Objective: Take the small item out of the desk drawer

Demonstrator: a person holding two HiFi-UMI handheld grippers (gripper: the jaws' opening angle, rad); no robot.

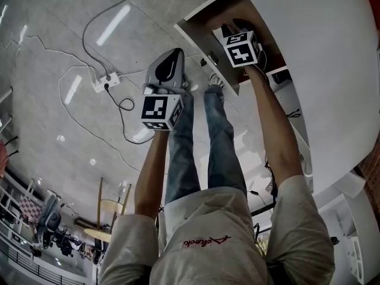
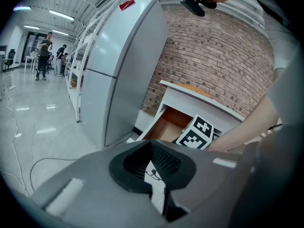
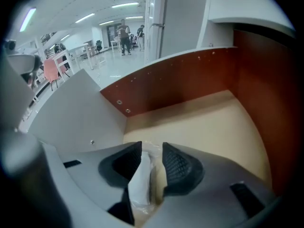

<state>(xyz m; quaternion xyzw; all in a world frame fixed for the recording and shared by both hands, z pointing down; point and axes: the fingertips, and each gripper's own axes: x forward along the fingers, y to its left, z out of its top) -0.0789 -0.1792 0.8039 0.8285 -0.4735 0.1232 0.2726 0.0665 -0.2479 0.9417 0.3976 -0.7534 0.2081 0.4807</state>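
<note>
The desk drawer [image 1: 209, 47] stands pulled out, its brown inside [image 3: 204, 122] showing in the right gripper view. My right gripper [image 3: 152, 147] reaches down into it; the head view shows its marker cube [image 1: 240, 46] over the drawer. A small white item in clear wrap [image 3: 141, 179] stands on edge between its jaws, leaning on the left pad [image 3: 124, 163], while the right pad stands clear of it. That gripper is open. My left gripper [image 1: 177, 53] hangs over the floor beside the drawer, shut [image 2: 151, 144] with nothing in it.
The white desk top [image 1: 332, 70] curves past the drawer on the right. A power strip [image 1: 105, 83] and cables lie on the floor. A grey fridge [image 2: 118, 65] and a brick wall [image 2: 213, 56] stand by the desk. The person's legs [image 1: 196, 147] are below the drawer.
</note>
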